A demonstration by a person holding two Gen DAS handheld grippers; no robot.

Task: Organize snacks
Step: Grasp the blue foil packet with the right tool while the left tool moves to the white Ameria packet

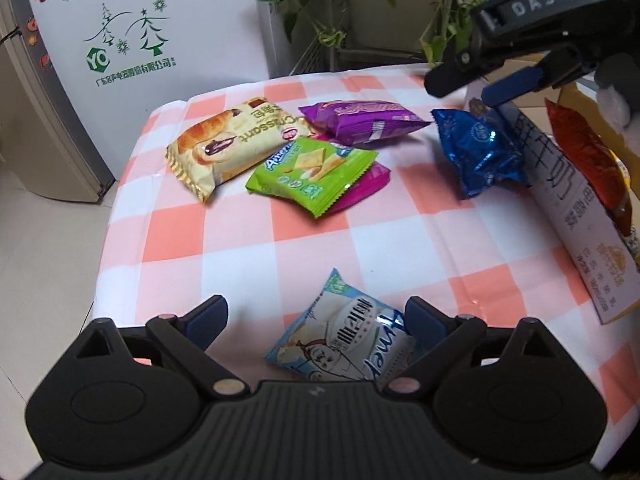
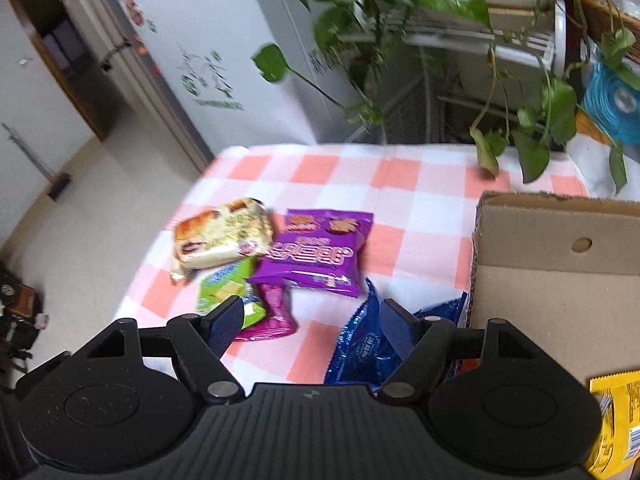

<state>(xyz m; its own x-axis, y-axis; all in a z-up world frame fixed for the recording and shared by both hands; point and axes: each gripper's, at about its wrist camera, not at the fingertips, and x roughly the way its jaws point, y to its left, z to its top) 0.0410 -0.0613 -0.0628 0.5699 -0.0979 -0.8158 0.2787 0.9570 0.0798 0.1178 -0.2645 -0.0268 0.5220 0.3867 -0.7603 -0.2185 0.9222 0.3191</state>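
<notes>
**Snacks spread on the checked tabletop, both claws spread**

Snacks lie loose on the tabletop [image 1: 280,248], which wears a pink-and-white checked cloth. At its right edge stands a cardboard box [image 2: 560,280], its flap raised, with a red packet [image 1: 592,164] and a yellow packet [image 2: 616,420] inside.

Largest of the loose packs is the croissant packet [image 1: 224,144], at the far left of the cluster. Its near end touches the green cracker packet [image 1: 312,174], which lies over a magenta packet [image 1: 368,184]. Behind them sits the purple packet [image 1: 360,118]. A blue packet [image 1: 478,148] leans against the box wall, well apart from the cluster.

The right claw [image 2: 314,328] hangs over that blue packet, fingers spread wide and gripping nothing. The left claw [image 1: 316,324] is also spread, with a pale blue-and-white packet [image 1: 344,336] lying between its fingers [image 1: 208,320] on the near edge of the tabletop.
</notes>
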